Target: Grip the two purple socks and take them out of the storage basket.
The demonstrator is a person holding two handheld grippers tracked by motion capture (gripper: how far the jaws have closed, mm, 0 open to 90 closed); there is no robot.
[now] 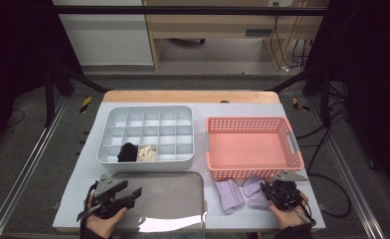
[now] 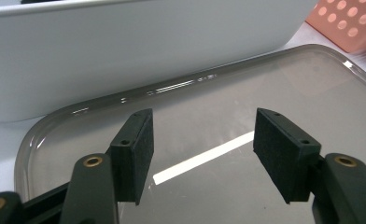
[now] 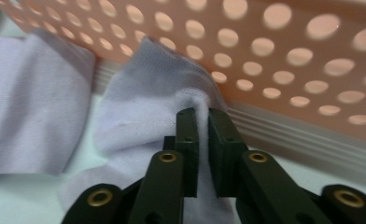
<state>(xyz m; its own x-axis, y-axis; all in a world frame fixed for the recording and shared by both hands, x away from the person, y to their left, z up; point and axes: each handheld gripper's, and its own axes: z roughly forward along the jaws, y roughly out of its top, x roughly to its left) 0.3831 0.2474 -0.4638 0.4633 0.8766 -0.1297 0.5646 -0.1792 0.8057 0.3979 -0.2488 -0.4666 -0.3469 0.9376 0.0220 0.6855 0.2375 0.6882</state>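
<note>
Near the right front edge of the table, my right gripper (image 3: 202,116) had its jaws pinched on a fold of a lilac sock (image 3: 144,102), which lay just beside the near wall of the pink basket (image 1: 252,172). A second lilac sock (image 1: 229,195) lay flat to its left, untouched. My left gripper (image 2: 202,144) hung with jaws wide apart and empty over the grey tray (image 1: 183,186).

Progress, as I judged it: the divided organiser (image 1: 183,159) already held a black item (image 1: 127,152) and a cream item (image 1: 146,153) in two adjoining near cells; the other cells looked empty. The basket also looked empty. The two lilac socks remained outside the organiser, so I rated the sorting as partly done, with the gripped sock not yet lifted.
</note>
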